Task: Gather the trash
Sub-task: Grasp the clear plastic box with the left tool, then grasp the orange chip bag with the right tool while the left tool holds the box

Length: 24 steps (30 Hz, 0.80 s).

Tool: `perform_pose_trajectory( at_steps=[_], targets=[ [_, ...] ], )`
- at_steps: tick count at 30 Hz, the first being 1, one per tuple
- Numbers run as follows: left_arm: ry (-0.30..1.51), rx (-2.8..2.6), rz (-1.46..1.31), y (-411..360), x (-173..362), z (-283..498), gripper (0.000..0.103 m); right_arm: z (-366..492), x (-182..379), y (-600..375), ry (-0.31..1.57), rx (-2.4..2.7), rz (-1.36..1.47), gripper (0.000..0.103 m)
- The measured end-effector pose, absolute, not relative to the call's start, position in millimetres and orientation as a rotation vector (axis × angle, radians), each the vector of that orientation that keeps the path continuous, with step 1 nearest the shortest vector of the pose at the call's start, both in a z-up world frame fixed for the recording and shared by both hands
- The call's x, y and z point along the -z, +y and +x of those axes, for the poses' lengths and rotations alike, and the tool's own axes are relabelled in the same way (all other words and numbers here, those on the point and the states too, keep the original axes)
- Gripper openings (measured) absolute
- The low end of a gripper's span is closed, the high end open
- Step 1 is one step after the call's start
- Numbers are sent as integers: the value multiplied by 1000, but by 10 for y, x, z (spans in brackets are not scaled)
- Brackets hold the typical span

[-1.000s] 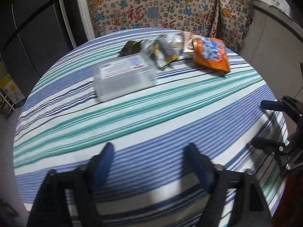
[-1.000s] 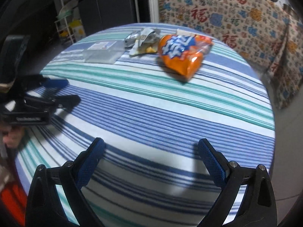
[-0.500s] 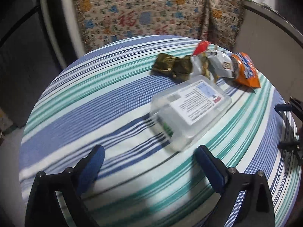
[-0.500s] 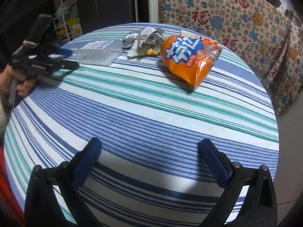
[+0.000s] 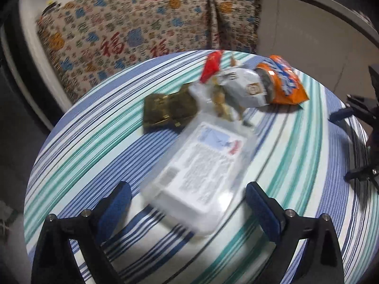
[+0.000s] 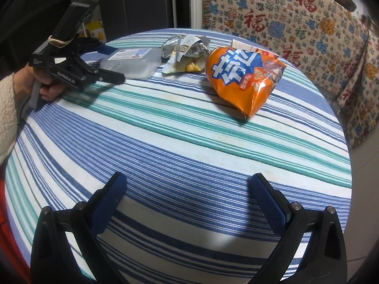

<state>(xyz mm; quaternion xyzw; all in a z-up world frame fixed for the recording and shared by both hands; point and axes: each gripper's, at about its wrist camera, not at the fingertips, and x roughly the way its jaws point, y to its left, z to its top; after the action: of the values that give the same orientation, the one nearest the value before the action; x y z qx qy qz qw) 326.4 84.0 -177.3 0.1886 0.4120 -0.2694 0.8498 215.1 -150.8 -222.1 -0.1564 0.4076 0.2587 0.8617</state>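
Trash is lying in a loose cluster toward the far side of a round table (image 6: pixel 189 142) covered in a blue, teal and white striped cloth. Nearest the left gripper (image 5: pixel 187 203) is sitting a clear plastic box (image 5: pixel 201 168) with a printed white label on its lid; its near end is lying between the spread blue pads, though motion blur is making it impossible to tell whether either pad is touching it. The left wrist view is showing things the other camera is missing: a dark olive wrapper (image 5: pixel 168 110) just beyond the box, and a red packet (image 5: pixel 211 65) standing up behind a crumpled silver-white wrapper (image 5: pixel 246 87). The orange snack bag (image 5: pixel 281 82) is appearing there only as a small shape at the far right of the pile.

From the right wrist view the orange snack bag (image 6: pixel 244 80) is looming large and puffed, well ahead of the right gripper (image 6: pixel 189 201), whose jaws are gaping wide over bare cloth and holding nothing. This view is also showing the left gripper (image 6: pixel 111 64) from the side, gripped by a hand (image 6: pixel 40 87) in a fleecy cream sleeve, its fingers parted on either side of the clear plastic box (image 6: pixel 132 64). A patterned fabric (image 6: pixel 296 19) with red characters is hanging behind the table.
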Motion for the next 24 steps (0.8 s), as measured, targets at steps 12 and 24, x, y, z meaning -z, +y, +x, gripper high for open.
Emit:
perform_pose_trajectory(
  at_steps=[12, 24],
  targets=[
    [879, 624, 337, 371, 1779, 2838, 64, 2424, 2186, -1832, 878, -448, -272, 103],
    [914, 300, 60, 90, 1750, 2496, 67, 3001, 2001, -2048, 882, -441, -28, 102]
  ],
)
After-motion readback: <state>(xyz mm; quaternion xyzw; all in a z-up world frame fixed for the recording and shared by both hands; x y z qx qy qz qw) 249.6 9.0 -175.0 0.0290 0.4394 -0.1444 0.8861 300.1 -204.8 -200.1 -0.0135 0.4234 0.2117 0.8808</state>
